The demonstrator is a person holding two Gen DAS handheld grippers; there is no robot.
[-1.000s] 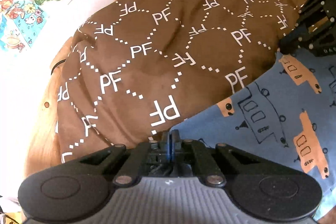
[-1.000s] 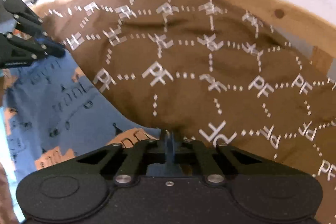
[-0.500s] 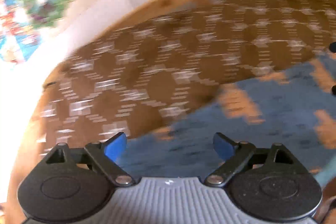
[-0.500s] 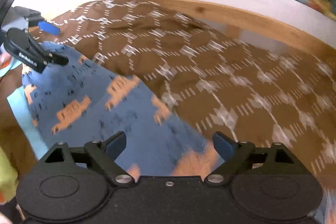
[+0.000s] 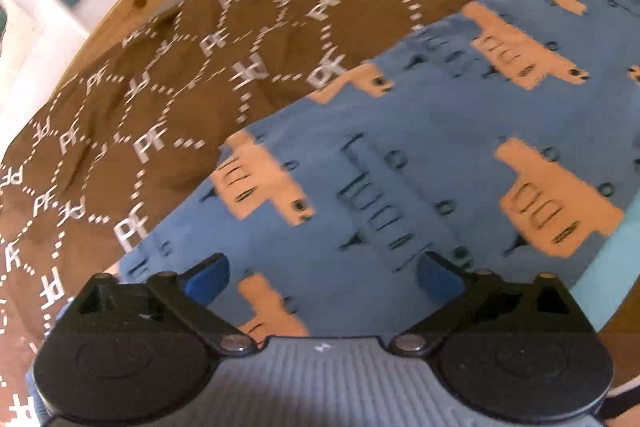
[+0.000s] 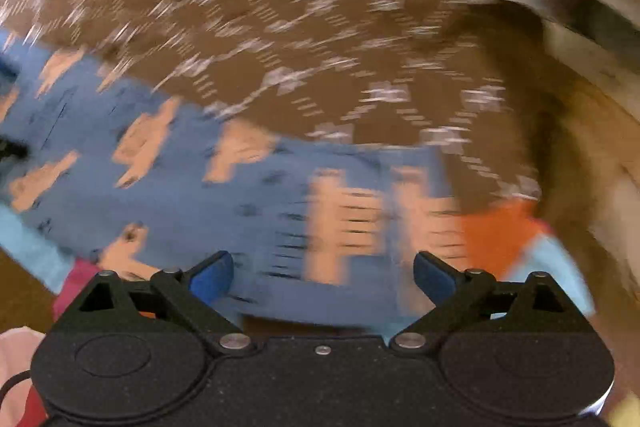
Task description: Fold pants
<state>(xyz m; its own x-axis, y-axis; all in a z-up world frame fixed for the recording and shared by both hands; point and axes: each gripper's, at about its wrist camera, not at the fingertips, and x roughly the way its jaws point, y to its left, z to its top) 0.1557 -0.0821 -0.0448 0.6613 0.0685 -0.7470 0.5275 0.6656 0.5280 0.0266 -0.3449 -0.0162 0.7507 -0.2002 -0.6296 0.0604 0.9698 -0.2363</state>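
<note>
Over the brown PF-print pants (image 5: 248,39) lies a blue truck-print garment (image 5: 400,155), partly covering them. Left gripper (image 5: 324,273) and right gripper (image 6: 322,275) both hover spread apart, holding nothing. Pinching matching edges together would probably keep the fold even.

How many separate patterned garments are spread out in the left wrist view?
2. The brown PF-print pants fill the upper left; the blue garment with orange vehicles overlaps them at lower right, under the open left gripper. More may lie underneath.
</note>
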